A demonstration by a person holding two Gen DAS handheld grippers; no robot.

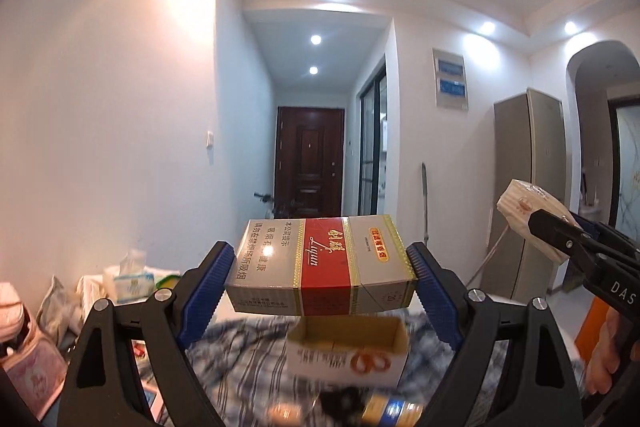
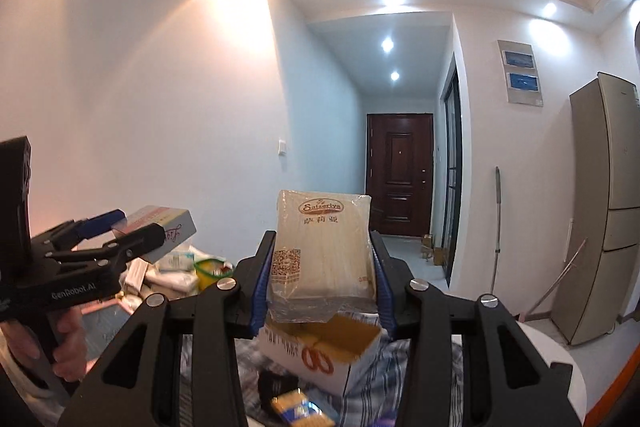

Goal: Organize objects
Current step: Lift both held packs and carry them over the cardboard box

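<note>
Left hand-held gripper (image 1: 322, 269): jaws set wide and clamped on the short ends of a cigarette carton (image 1: 320, 263), blue ribbed pads pressed to each end; the carton lies level, red band in the middle, raised clear above the desk.
Left hand-held gripper seen from the right wrist view: far left, side on, its carton partly covered by the near black finger.
Right hand-held gripper (image 2: 322, 275): jaws drawn close together and clamped on a wrapped pack of pale sticks (image 2: 322, 251), which stands upright between the blue pads with its printed label at the top.
Right hand-held gripper seen from the left wrist view: at the right edge, only the black finger and one end of the pack show.
Open cardboard box (image 2: 320, 353): on the checked cloth (image 2: 384, 371) below both held things, flaps up, white side with red rings.
Hard to make out: the box, the cloth and a blue and yellow thing (image 1: 394, 409) at the near edge are blurred; the dark thing beside it cannot be told.
Cut off: a hand (image 2: 60, 347) on the left handle, only partly shown.
Left clutter (image 1: 128, 279): tissue packs and bags, small and unclear.
</note>
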